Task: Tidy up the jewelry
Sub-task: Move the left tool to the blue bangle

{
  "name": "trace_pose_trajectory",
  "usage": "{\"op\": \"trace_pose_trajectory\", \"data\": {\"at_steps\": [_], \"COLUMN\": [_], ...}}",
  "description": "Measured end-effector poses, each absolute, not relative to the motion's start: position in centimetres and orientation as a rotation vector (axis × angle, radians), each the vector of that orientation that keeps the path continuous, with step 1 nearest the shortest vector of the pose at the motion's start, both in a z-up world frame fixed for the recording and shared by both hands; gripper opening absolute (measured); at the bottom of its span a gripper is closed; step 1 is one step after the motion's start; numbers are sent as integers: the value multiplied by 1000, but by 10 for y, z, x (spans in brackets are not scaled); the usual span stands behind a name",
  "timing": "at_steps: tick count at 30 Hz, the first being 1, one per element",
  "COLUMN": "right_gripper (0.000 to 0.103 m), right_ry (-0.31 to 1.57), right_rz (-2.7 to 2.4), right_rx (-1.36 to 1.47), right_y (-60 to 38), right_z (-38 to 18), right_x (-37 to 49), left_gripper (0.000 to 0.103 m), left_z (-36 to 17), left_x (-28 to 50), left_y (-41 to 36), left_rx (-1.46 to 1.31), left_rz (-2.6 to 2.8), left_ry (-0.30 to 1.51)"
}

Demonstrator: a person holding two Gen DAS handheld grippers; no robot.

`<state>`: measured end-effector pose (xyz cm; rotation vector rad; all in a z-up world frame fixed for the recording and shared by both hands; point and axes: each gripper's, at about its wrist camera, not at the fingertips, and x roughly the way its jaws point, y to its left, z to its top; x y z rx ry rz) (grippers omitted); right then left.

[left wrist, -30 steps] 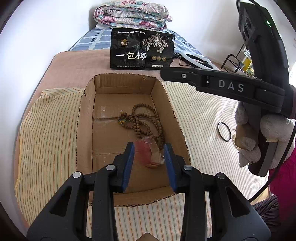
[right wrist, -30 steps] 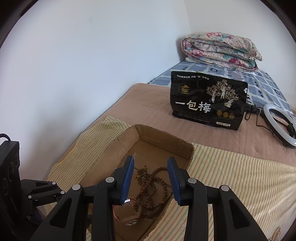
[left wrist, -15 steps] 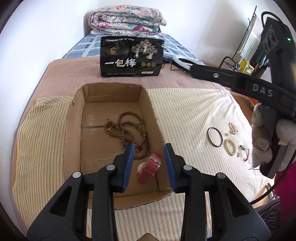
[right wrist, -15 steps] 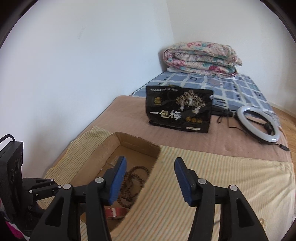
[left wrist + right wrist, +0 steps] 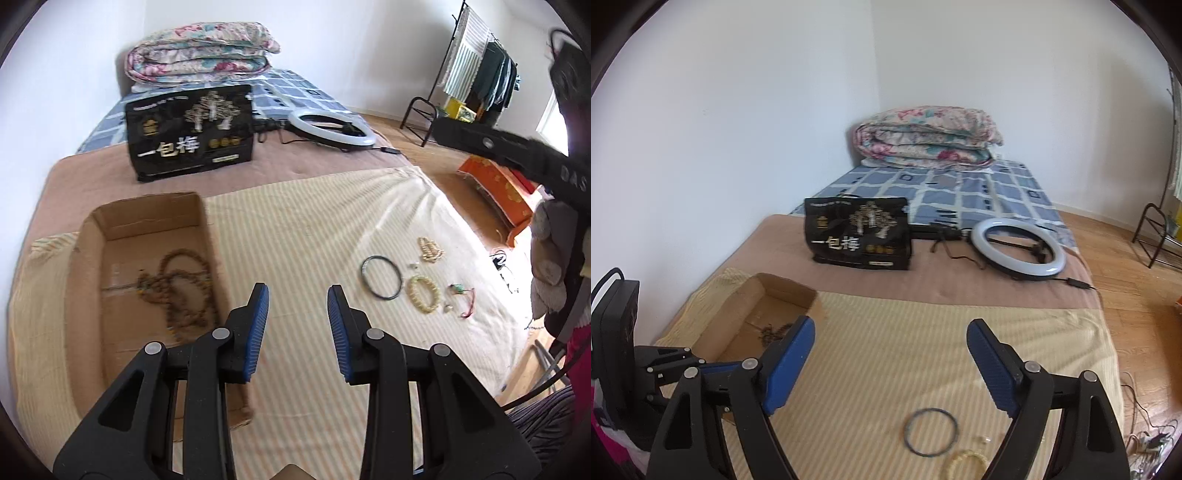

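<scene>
Left tongs (image 5: 297, 325) apart, empty, near box (image 5: 92, 236). Right tongs (image 5: 890, 363) wide apart over black ring (image 5: 931, 432). Beads (image 5: 181, 291) in box; bracelets (image 5: 424, 293) loose on bed, right. Risk: thin ring flat on soft sheet, tongs may snag cloth or miss.

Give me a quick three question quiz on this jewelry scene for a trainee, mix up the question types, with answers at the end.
1. True or false: the left claw is holding a bracelet.
2. What already lies in the cardboard box? A) wooden bead necklace B) black ring C) ring light
3. Fill in: the black ring lies on the ______ cloth.

Key: 1 false, both it and the right claw are open and empty. 2 A, the wooden bead necklace. 3 striped.
</scene>
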<state>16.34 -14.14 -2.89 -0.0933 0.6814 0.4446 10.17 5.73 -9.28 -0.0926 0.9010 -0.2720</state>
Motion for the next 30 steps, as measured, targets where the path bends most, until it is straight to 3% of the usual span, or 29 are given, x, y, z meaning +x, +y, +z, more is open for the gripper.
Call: {"op": "trace_pose_trajectory", "data": {"at_steps": [2,5,7,10,11,30], "right_gripper": [88,102,103,103,103,103], "right_ry": [687,678,663,657,661,905], "right_rz": [423,379,342,301,293,163], "right_rx": [-81,-48,-43,-53,-52,-73], "right_y": [-158,-184,-199,-220,-227,-349], "right_z": [-28,-28,-28,-30,-31,-116], "right_x": [160,154,150,143,142,109], "left_gripper": [33,33,34,60,62,62], "left_z": [-93,-96,-98,-103,-105,-166], "left_x": [106,114,118,122,123,172], "left_y": [49,36,24,6,0,-77], "left_rx": [-100,-114,-110,-103,-96,-100], "left_rz": [-288,-322,-335,-368,-376,-396], "left_ry": [907,928,937,950,955,1152]}}
